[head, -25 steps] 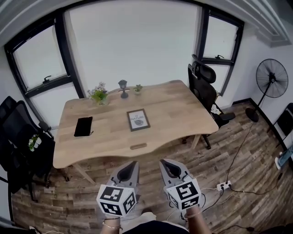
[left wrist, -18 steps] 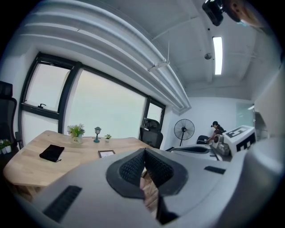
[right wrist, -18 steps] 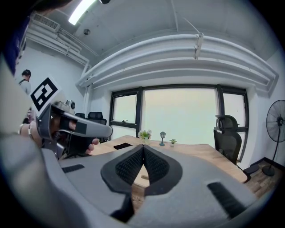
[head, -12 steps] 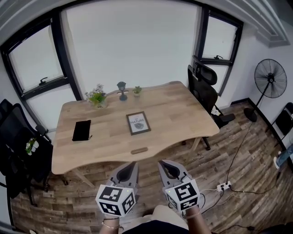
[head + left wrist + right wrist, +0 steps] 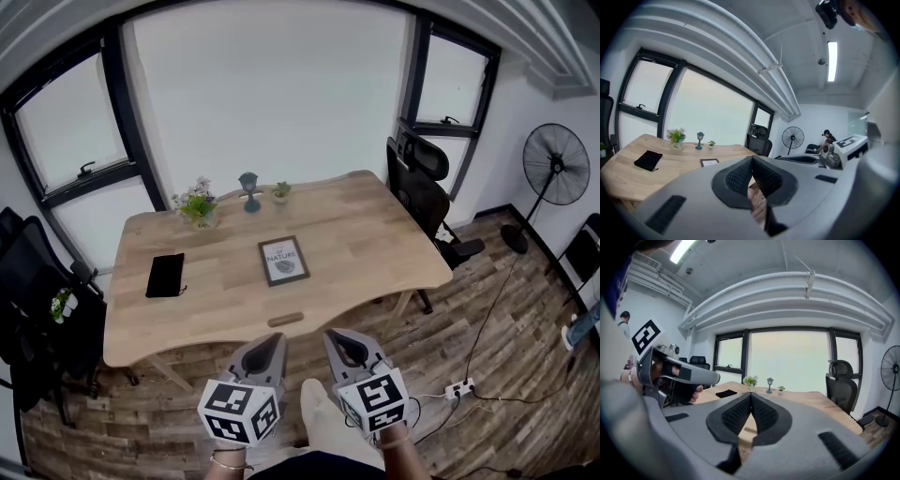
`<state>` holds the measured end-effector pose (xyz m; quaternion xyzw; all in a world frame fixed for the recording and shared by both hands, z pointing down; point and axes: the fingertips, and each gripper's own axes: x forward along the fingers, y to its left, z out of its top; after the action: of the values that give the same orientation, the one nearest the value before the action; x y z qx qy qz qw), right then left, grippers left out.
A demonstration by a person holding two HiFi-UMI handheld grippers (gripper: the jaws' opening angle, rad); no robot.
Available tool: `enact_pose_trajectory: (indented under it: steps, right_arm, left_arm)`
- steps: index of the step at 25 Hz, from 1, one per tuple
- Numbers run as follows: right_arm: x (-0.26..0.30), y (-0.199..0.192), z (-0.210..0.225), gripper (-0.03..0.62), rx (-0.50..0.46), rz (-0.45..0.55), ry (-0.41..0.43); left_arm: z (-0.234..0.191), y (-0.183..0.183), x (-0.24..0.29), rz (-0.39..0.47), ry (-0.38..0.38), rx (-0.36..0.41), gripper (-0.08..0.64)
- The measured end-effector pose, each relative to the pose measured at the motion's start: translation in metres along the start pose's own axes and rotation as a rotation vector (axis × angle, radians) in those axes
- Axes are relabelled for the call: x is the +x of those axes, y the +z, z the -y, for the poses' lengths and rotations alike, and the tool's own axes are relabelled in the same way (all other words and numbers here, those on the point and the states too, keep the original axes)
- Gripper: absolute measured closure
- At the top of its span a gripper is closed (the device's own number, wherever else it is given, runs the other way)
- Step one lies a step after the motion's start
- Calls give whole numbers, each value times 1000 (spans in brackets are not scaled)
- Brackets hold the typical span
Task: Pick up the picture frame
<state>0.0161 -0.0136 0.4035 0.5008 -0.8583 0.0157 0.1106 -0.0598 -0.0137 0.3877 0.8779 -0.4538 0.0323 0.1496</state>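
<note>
On the middle of the bench [image 5: 375, 234] lies the picture frame [image 5: 283, 261], flat, well away from the left tongs [image 5: 271, 338] and the right tongs [image 5: 337, 337]. Both are closed tight and empty. One should come close, open, then pinch an edge.

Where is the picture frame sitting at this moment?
In the head view, the picture frame lies flat near the middle of the wooden table, right of the black pouch and nearer the person than the small lamp.

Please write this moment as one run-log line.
picture frame: flat on table, untouched | left gripper: shut, empty | right gripper: shut, empty
</note>
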Motion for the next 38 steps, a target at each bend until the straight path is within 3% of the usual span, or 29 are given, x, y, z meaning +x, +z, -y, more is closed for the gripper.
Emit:
enact_pose_trajectory:
  steps: [38]
  right_arm:
    - [194,4,112,591,16,-38,83]
  left_arm:
    - [-113,36,177,-59,47,-18,555]
